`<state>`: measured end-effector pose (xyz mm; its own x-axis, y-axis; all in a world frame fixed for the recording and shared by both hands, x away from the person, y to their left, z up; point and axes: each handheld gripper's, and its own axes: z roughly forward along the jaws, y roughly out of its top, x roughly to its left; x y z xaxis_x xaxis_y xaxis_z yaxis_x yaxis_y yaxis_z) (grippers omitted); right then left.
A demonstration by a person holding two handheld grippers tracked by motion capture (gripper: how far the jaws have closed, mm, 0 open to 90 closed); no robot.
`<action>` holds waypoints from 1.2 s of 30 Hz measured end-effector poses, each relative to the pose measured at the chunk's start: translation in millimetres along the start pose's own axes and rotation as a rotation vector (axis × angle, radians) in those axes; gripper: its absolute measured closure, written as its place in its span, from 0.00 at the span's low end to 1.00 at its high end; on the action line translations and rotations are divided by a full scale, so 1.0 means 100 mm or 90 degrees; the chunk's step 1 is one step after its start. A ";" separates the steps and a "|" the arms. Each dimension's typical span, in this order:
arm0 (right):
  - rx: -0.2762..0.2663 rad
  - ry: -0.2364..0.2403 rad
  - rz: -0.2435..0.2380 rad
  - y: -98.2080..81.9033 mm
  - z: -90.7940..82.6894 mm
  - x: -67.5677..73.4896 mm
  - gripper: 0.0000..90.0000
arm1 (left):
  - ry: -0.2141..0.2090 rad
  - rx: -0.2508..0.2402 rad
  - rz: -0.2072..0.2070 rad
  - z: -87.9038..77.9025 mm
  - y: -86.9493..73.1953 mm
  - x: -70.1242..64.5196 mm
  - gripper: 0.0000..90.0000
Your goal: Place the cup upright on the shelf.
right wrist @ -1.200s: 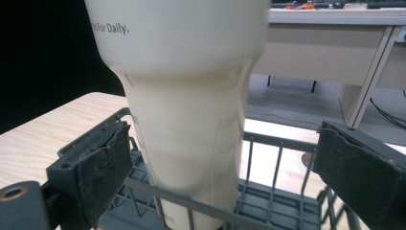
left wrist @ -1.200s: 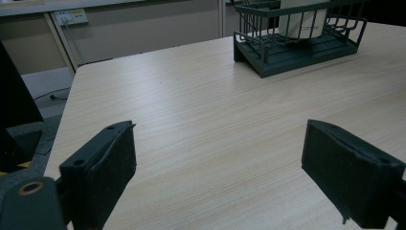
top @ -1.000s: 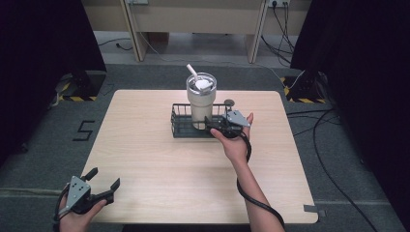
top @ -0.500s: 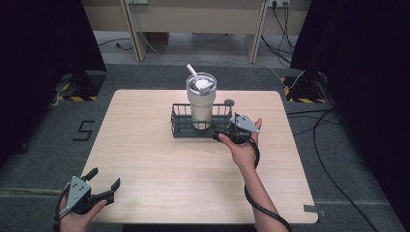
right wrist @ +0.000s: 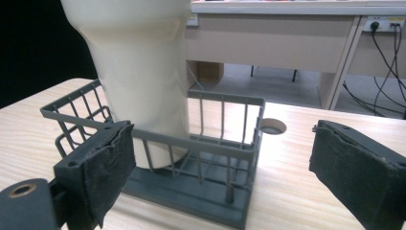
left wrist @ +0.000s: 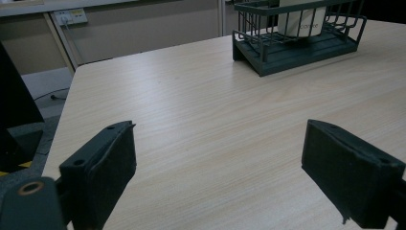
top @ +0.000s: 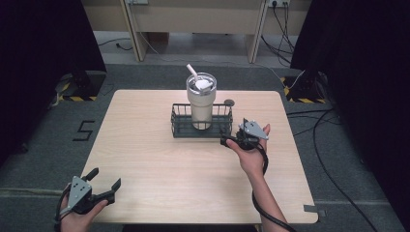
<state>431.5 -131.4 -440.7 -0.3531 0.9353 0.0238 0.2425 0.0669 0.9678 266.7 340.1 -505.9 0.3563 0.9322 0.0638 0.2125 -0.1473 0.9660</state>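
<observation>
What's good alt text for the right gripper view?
Two open black jaws of the right gripper frame the near end of a dark wire basket on a pale wooden table. A cream tumbler stands inside the basket, left of centre. A desk and cables lie beyond.

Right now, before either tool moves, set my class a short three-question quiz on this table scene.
1. True or false: the tumbler stands inside the wire basket.
2. Which tool is nearer the wire basket?
A. left tool
B. right tool
3. Fill the gap: the straw sticks out of the tumbler's ____.

Key:
1. True. In the right gripper view its base sits on the basket floor.
2. B. It is just off the basket's right end, jaws apart; the left tool is at the table's near left corner, also open.
3. lid.
</observation>
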 end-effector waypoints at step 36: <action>0.010 -0.062 0.038 -0.37 -0.64 -0.44 0.13 | 0.006 -0.005 0.002 -0.01 0.01 0.00 0.12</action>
<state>380.7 -197.5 -461.6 -0.2475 0.9672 0.0567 0.2745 0.0139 0.9615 265.7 340.2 -504.5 0.3489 0.9346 0.0696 0.2033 -0.1480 0.9679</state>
